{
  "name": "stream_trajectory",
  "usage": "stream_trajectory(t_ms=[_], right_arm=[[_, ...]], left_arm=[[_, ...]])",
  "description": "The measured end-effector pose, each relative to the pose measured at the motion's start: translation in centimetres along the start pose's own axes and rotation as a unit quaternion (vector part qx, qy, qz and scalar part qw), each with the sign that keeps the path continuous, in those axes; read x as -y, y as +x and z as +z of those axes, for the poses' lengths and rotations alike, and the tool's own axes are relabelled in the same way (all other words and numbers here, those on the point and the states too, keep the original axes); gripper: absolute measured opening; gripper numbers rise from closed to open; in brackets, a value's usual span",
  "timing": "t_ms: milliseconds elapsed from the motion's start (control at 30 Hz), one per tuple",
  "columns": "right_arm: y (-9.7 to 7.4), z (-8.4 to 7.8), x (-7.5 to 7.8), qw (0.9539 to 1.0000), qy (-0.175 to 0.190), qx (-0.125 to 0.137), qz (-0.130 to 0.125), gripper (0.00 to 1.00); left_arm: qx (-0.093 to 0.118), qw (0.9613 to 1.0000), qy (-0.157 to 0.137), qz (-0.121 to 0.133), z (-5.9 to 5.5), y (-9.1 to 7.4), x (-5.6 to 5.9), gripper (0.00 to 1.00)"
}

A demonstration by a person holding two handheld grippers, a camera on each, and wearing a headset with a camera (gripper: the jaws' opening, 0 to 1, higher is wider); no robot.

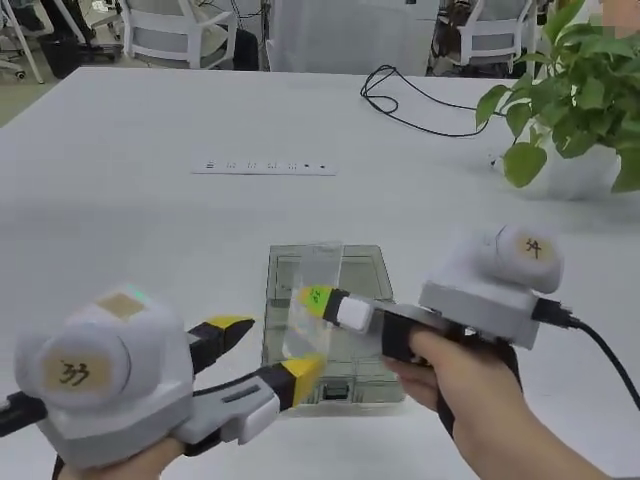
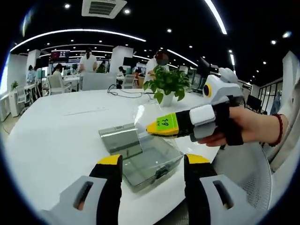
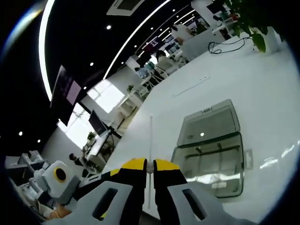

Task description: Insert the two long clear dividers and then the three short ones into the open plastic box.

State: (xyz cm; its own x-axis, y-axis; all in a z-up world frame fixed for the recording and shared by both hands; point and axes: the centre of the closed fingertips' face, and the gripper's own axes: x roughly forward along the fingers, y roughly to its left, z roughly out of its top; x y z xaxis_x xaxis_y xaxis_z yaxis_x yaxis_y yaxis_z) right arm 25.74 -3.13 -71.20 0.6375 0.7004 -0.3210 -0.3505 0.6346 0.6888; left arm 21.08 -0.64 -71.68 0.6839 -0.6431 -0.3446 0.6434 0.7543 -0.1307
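Note:
The open clear plastic box (image 1: 340, 392) lies near the table's front edge, its lid folded back. My right gripper (image 1: 315, 297) is shut on a clear divider (image 1: 320, 265) and holds it upright over the box. In the right gripper view the jaws (image 3: 151, 165) pinch the divider (image 3: 151, 136) edge-on, with the box (image 3: 211, 159) below to the right. My left gripper (image 1: 265, 347) stands open at the box's left front corner, holding nothing. The left gripper view shows its own open jaws (image 2: 153, 161), the box (image 2: 159, 176), and the right gripper (image 2: 159, 127) with the divider (image 2: 146, 116).
More clear dividers (image 1: 265, 167) lie in a row farther back on the white table. A potted plant (image 1: 570, 100) stands at the back right, with a black cable (image 1: 420, 105) beside it. Office chairs (image 1: 180, 35) line the far edge.

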Motion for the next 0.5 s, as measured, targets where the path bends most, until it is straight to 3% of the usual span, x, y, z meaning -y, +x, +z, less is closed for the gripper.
stream_trajectory(t_ms=[200, 333, 500], right_arm=[[-0.4, 0.1, 1.6, 0.9988, 0.025, -0.027, -0.031, 0.06], [-0.8, 0.0, 3.0, 0.9955, 0.036, -0.058, -0.066, 0.06], [-0.9, -0.1, 4.1, 0.9914, 0.043, -0.084, -0.090, 0.06]], left_arm=[[-0.004, 0.9993, 0.036, -0.007, -0.1, 0.0, 0.1, 0.69], [-0.005, 0.9987, 0.050, -0.012, -0.2, 0.1, 0.2, 0.78], [-0.003, 0.9981, 0.059, -0.018, -0.2, 0.3, 0.2, 0.85]])
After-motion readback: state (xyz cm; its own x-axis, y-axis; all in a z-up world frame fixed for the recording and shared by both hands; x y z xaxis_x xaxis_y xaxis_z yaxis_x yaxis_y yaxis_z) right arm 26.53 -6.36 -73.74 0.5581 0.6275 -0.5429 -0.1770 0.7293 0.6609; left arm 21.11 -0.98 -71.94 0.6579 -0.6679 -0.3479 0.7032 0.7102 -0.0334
